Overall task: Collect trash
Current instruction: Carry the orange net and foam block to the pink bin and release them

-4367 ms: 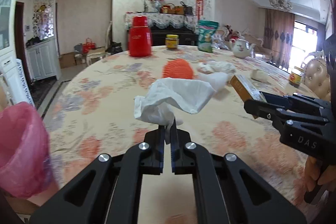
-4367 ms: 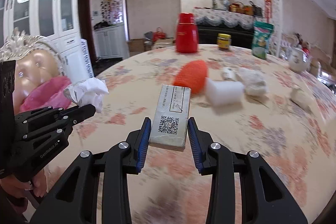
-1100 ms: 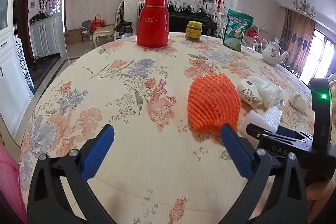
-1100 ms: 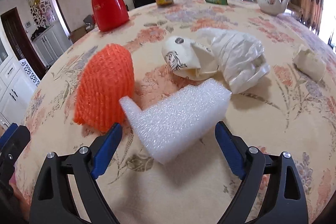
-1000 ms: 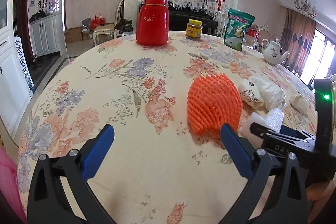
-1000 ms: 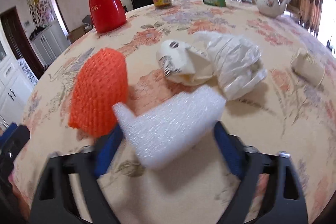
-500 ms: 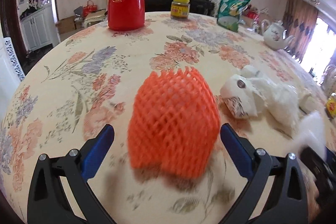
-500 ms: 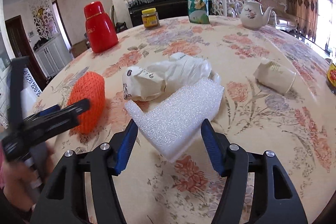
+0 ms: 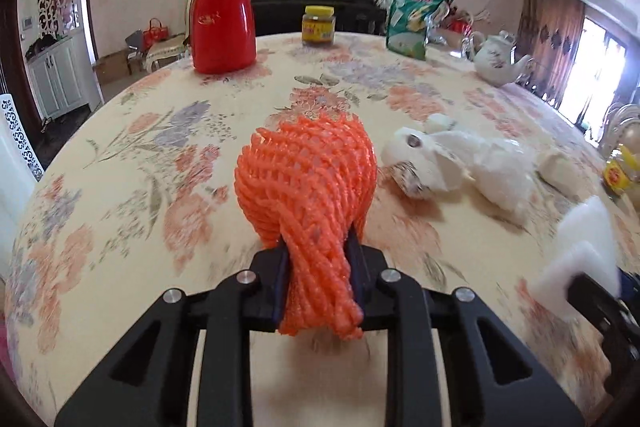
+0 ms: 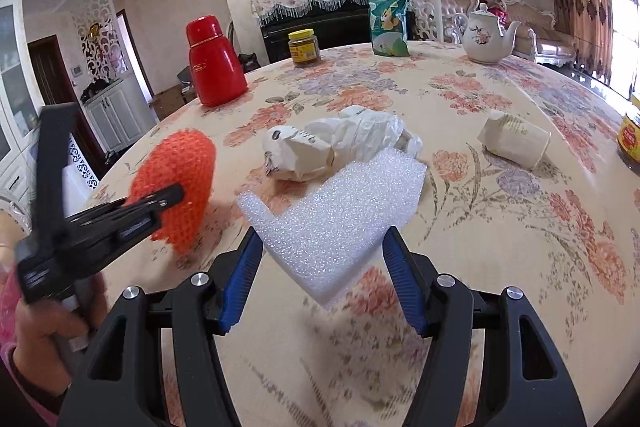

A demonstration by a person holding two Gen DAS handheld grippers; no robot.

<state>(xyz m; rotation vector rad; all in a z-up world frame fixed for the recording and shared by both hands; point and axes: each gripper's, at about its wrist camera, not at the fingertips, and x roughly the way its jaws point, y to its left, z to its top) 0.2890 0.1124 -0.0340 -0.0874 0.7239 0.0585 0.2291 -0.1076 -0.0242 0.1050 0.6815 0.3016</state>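
My left gripper [image 9: 318, 277] is shut on an orange foam net [image 9: 306, 179] and holds it just above the flowered table [image 9: 120, 163]. The net also shows in the right wrist view [image 10: 176, 179], pinched by the left gripper [image 10: 170, 197]. My right gripper [image 10: 322, 277] is shut on a white foam block [image 10: 340, 203], lifted off the table; the block shows at the right edge of the left wrist view [image 9: 580, 251]. A crumpled paper bag and white plastic wrap [image 10: 340, 143] lie behind it. A crushed paper cup [image 10: 514, 141] lies to the right.
At the far side stand a red thermos [image 10: 216, 67], a yellow-lidded jar [image 10: 304, 49], a green snack bag [image 10: 388, 23] and a white teapot [image 10: 488, 35]. Another jar [image 10: 630, 139] stands at the right edge. White cabinets [image 10: 116, 115] and chairs stand beyond the table.
My left gripper closed on the orange net and lifted it. My right gripper closed on the white foam block and raised it off the table.
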